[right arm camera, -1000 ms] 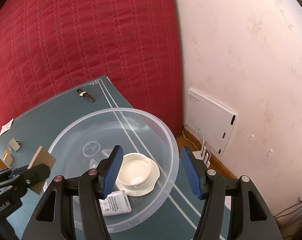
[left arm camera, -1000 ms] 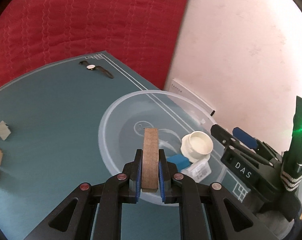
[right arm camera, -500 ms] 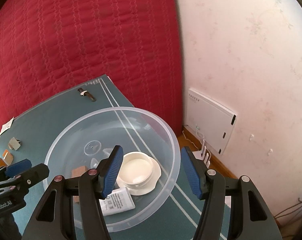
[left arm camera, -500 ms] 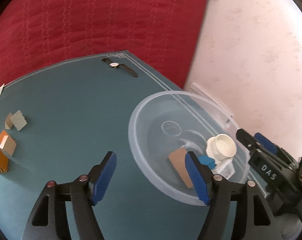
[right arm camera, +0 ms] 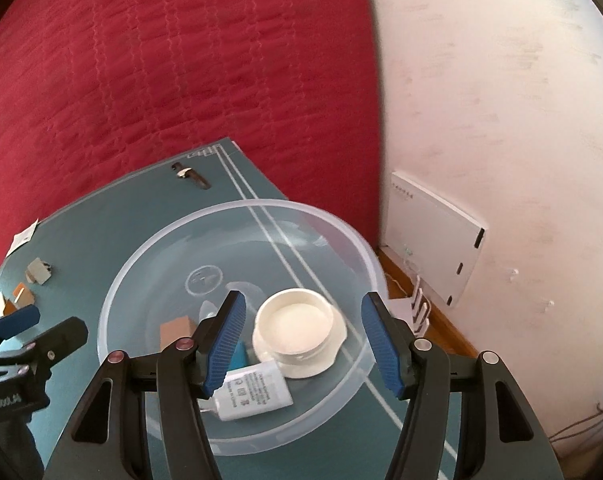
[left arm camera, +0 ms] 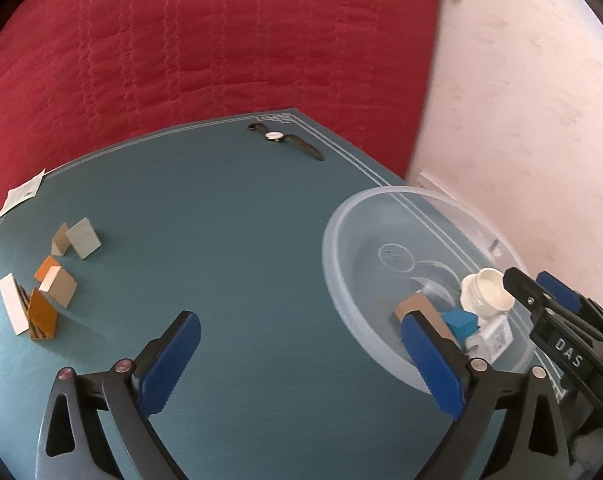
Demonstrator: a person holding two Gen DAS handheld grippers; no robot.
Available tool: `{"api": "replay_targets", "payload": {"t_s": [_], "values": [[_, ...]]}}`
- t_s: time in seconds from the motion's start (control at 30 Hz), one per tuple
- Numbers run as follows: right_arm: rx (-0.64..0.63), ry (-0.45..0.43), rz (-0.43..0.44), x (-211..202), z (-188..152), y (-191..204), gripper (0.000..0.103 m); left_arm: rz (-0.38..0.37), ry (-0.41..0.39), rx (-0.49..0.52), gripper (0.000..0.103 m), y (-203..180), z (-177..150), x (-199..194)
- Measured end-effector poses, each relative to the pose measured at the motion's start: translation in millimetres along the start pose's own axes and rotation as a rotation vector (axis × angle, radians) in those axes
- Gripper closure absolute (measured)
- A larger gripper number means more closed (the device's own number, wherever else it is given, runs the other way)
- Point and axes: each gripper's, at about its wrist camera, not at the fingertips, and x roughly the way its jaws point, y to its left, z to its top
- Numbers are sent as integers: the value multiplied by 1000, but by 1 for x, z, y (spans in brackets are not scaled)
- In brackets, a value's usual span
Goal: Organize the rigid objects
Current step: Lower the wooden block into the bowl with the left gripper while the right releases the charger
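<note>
Left gripper [left arm camera: 297,360]: jaws opening, nothing between them, hanging over teal tabletop [left arm camera: 221,240] beside clear round plastic bowl [left arm camera: 341,216].
Brown cardboard block [left arm camera: 415,306] lies inside bowl, next to blue block [left arm camera: 459,322], white round jar lid [right arm camera: 297,322], white tube [right arm camera: 253,396]. Bowl looks like collection bin.
Right gripper [right arm camera: 303,338]: half-wide, empty, parked over bowl.
Small cardboard pieces [left arm camera: 41,280] on table's far left, wristwatch [left arm camera: 285,140] at far edge, all unsorted; likely next targets.

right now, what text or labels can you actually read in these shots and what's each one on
"DAS": white letters on the right gripper body, left wrist view.
Left gripper body: a white word, upside down and blurred, unreadable.
White tube in the clear bowl: printed lines too small to read.
White paper slip: print too small.
</note>
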Motion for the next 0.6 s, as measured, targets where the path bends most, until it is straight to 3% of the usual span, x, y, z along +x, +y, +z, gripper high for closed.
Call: {"api": "replay_targets", "payload": {"t_s": [0.3, 0.6], "values": [[-13, 23, 92, -1, -6, 12, 26, 51, -6, -17, 1, 14, -2, -2], [-19, 20, 124, -7, -12, 18, 23, 141, -17, -50, 1, 32, -5, -5]]}}
